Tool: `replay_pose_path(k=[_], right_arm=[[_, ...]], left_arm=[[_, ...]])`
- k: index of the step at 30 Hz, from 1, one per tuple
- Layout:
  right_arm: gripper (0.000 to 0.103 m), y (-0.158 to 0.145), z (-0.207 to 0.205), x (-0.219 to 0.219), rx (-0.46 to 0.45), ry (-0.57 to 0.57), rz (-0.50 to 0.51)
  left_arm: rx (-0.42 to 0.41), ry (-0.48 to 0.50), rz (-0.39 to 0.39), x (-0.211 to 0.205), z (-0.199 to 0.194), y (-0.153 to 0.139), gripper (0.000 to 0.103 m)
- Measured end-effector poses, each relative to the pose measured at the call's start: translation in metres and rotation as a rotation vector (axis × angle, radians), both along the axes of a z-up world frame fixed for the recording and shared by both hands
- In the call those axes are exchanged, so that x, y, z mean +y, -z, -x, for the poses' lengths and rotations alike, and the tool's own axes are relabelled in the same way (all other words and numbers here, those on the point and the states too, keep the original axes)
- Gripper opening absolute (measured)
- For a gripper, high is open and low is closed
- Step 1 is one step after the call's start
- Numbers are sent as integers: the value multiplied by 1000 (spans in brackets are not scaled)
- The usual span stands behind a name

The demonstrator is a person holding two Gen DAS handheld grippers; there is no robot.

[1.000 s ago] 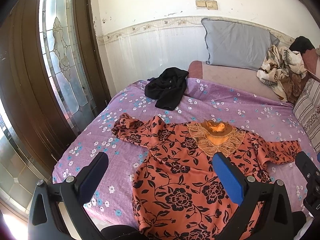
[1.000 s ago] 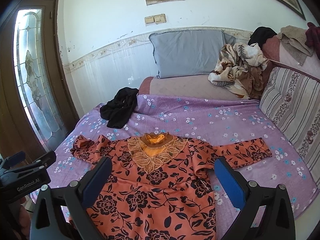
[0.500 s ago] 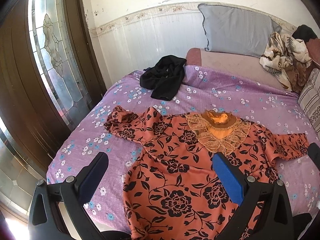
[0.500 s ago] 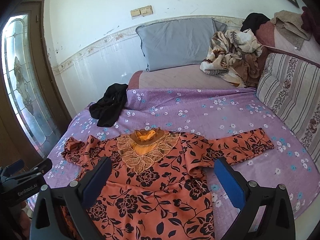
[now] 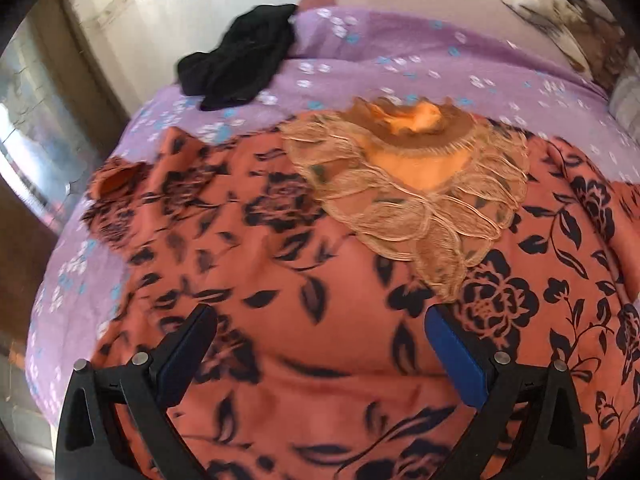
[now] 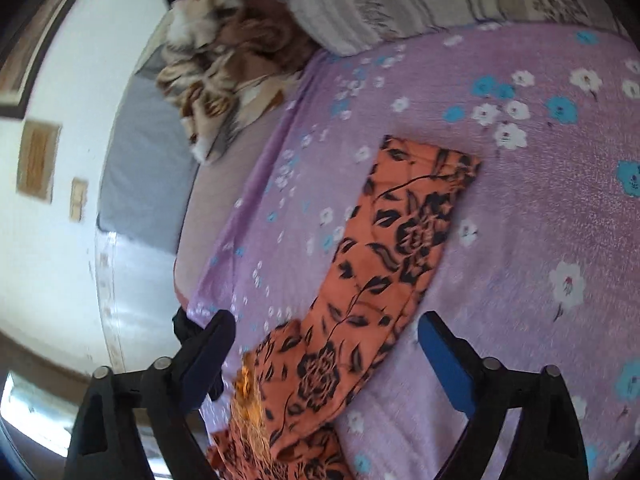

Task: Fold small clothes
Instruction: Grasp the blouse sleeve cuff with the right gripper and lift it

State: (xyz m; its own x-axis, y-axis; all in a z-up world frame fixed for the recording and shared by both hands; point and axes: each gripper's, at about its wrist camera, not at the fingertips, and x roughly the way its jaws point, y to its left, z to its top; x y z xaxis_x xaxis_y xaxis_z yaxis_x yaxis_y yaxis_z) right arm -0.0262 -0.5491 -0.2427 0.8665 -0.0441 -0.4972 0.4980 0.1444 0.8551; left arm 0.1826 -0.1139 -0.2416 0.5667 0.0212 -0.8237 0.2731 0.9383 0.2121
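An orange blouse with black flowers (image 5: 320, 280) lies spread flat, front up, on the purple flowered bedsheet (image 5: 400, 64). In the left wrist view it fills the lower two thirds of the frame, its lace collar (image 5: 408, 196) right of centre and one short sleeve (image 5: 120, 188) reaching toward the left edge.

The left gripper (image 5: 320, 344) hangs over the chest of the blouse with its jaws spread wide and nothing between the pads; cloth shows below them, but whether they touch it I cannot tell.

The right gripper (image 6: 326, 352) looks along the other sleeve (image 6: 400, 240). That sleeve's long axis runs from the gap between the jaws, at the lower centre of the frame, up and to the right, ending in its cuff (image 6: 432, 160) near mid-frame. The jaws have just been closing a little, yet they stand apart on either side of the sleeve's shoulder end without pressing it.

The right gripper is the nearer one to this sleeve, so a sleeve fold inward probably falls to it; the cuff lies well ahead of its fingertips.
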Motion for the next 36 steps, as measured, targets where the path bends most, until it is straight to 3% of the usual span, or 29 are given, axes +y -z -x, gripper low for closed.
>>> replay_pose_path(k=[2,4,6,9,11,13,15,18,23,27,31,36], right_arm=[[74,16,-7,-14,97,7,-48],[66,29,-15,-27,138,40,-74],[64,21,-25,-37,166,53,-23],[61,22,-42,-46,199,66,58],[30,24,-51,-50,230,55,109],[9,31,-50,-55,209,50,96],[7,28,-48,-51,159,32,101],[7,-7,-60,-31,23,-42,195],[6,-76,-91,42,-244,-254,310],[6,-112,-130,120,-372,-435,375],[8,-107,-176,194,-420,-611,325],[16,-75,-215,282,-401,-859,210]], left_arm=[[77,2,-14,1,-8,16,103],[79,-29,44,9,-11,16,103],[119,-54,110,11,-15,17,103],[96,-49,101,9,-11,15,103],[86,-56,93,7,-10,16,103],[99,-57,100,8,-13,17,103],[128,-47,107,6,-14,16,103],[161,-49,100,9,-19,9,103],[50,-142,47,33,-31,-14,103],[-44,-240,33,66,-39,-37,103],[-117,-343,34,114,-51,-57,103],[-150,-507,57,177,-64,-68,103]])
